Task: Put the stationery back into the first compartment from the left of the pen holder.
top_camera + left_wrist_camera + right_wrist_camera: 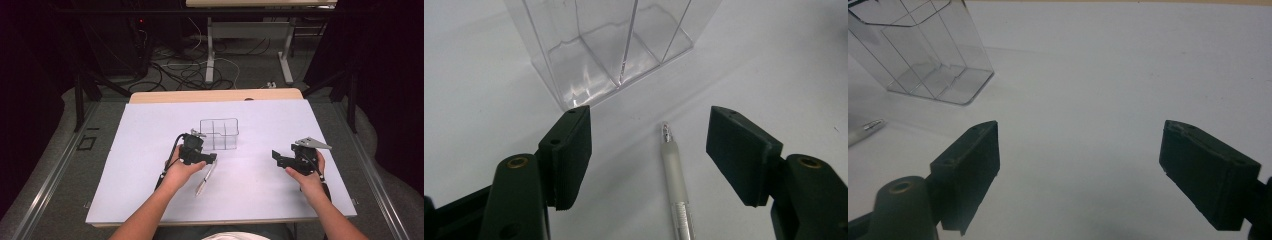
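jaws: both pairs wide open, empty | pen between left jaws | no readable writing

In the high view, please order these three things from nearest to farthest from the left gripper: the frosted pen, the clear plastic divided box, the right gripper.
1. Frosted translucent pen: lying on the white table, just under the left gripper.
2. Clear plastic divided box: standing just beyond the gripper.
3. Right gripper: far across, on the table's right side.
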A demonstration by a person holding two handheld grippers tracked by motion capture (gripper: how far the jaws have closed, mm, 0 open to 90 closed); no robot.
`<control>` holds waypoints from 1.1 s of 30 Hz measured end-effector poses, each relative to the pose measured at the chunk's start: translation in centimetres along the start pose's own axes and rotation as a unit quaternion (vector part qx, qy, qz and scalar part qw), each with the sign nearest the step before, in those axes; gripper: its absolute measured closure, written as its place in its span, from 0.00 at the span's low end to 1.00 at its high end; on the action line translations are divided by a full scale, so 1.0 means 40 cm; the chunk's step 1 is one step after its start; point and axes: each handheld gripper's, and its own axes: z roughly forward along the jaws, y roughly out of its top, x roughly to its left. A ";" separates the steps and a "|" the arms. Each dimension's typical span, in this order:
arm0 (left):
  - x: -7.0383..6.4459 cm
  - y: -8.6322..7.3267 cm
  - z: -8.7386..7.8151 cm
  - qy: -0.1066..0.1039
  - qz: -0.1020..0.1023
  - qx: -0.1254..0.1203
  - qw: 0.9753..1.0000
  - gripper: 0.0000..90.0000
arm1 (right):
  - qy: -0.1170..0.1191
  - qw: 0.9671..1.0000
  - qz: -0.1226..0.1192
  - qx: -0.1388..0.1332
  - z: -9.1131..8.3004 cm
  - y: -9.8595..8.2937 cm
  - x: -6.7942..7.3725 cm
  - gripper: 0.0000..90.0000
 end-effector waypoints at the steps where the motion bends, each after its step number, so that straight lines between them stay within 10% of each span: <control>1: 0.001 -0.001 0.001 -0.001 -0.002 0.003 1.000 0.40 | 0.001 1.000 0.000 0.000 0.000 0.000 0.001 0.18; 14: 0.003 -0.009 0.030 -0.038 -0.057 0.061 0.996 0.60 | 0.002 1.000 -0.001 0.001 -0.001 -0.002 0.000 0.18; 33: 0.001 -0.020 0.061 -0.056 -0.078 0.113 0.989 0.77 | 0.002 1.000 0.000 0.004 0.003 -0.004 -0.001 0.18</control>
